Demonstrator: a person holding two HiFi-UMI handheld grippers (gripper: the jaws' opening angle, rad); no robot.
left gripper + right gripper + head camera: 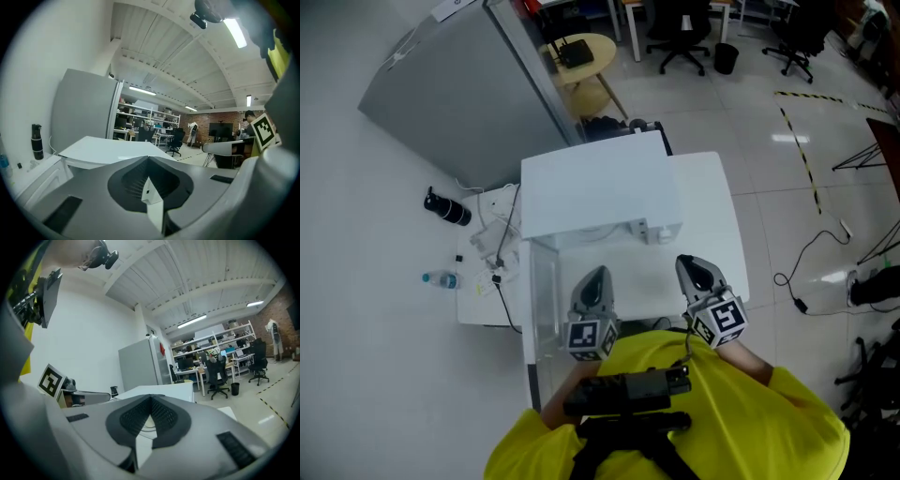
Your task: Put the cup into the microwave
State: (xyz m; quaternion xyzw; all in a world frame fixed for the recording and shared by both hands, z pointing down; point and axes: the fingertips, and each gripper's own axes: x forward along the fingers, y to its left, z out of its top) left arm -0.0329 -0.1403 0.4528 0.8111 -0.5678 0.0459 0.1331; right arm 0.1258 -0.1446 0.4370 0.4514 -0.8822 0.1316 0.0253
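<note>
The white microwave [600, 192] stands on a white table [712, 216]. Its see-through door [542, 305] is swung open to the left. A pale round shape [602, 228] shows just inside the opening; I cannot tell whether it is the cup. My left gripper [596, 274] and right gripper [692, 264] hang side by side in front of the microwave, close to the person's chest. In the left gripper view the jaws [149, 187] are shut with nothing between them. The right gripper's own view shows its jaws [151, 416] shut and empty too.
A tall grey cabinet [450, 84] stands behind the table at the left. On the low white surface to the left lie a black bottle [447, 206], a plastic bottle [441, 278] and loose cables [492, 248]. A round yellow table [581, 56] and office chairs stand farther back.
</note>
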